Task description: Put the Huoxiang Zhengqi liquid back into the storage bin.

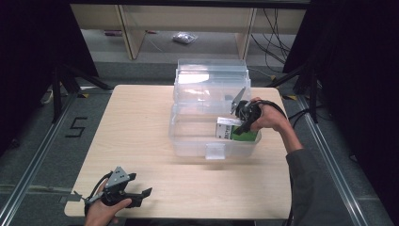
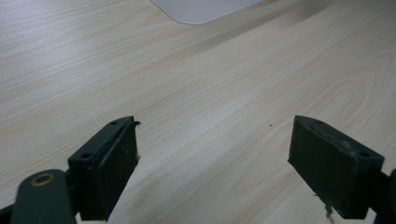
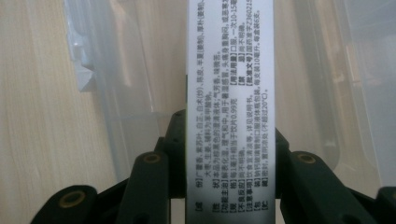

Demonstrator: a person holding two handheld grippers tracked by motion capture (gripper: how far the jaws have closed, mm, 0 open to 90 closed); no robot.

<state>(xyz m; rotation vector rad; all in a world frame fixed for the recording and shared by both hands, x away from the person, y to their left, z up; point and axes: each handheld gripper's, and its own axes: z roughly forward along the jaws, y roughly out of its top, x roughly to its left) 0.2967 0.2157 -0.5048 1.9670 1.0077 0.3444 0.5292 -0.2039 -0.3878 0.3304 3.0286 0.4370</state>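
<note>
At the near left corner of the counter (image 1: 141, 141) we hold our left tool (image 1: 141, 195) low over the wood, gripped by our left hand (image 1: 101, 212). Its jaws point toward the right along the near edge. In the left gripper view they stand wide apart with bare wood grain between them, so this tool is released and grasps nothing. At the top of that view a rounded corner of pale plastic rests on the counter, well apart from the jaws.

Moving right, a clear plastic bin (image 1: 188, 141) sits at the middle of the counter, reaching toward the far edge, with its clear lid (image 1: 211, 77) standing open behind it. A small latch tab hangs at the middle of its near wall.

Inside the bin, at its near right corner, is the green and white box (image 1: 226, 128). Our right tool (image 1: 241, 126), held by our right hand (image 1: 270, 117), reaches down over the right wall of the bin and is clenched on that box. In the right gripper view the box (image 3: 229, 93) rises as a narrow white panel of printed text between the two jaws, which press on its two sides. The translucent bin walls (image 3: 327, 93) show behind it. We cannot tell whether the box rests on the bin floor or hangs just above it.
</note>
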